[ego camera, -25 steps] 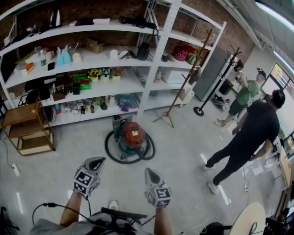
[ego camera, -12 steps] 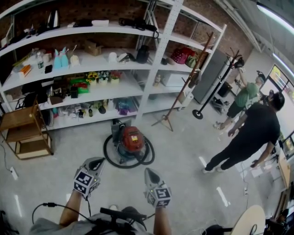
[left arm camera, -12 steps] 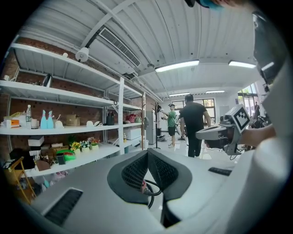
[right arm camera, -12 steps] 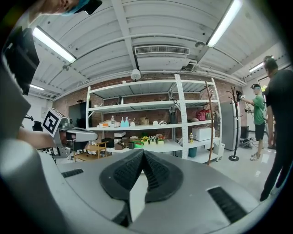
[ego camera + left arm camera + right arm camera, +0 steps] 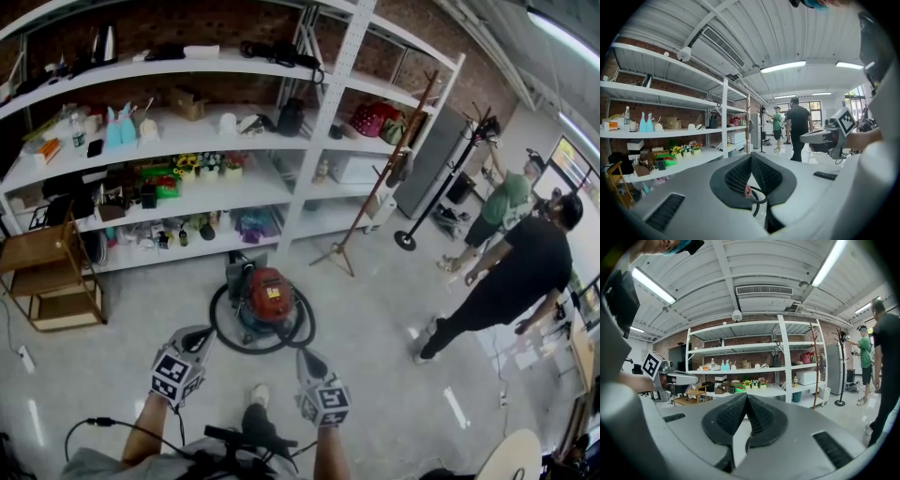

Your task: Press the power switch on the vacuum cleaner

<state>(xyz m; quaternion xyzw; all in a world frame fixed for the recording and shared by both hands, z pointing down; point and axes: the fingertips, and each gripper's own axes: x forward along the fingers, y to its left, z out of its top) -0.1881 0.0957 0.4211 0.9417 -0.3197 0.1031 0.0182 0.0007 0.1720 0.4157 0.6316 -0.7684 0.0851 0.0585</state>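
Your left gripper (image 5: 200,332) and right gripper (image 5: 307,355) are both pale grey shells with dark ribbed pads (image 5: 736,176). Each carries a black-and-white marker cube (image 5: 175,372). A thin black cable (image 5: 98,421) loops over your grey top (image 5: 89,463).

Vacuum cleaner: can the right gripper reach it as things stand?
Probably not yet: the right gripper, jaws together, hangs short of the vacuum cleaner. Just floor lies between, so nothing blocks stepping closer.
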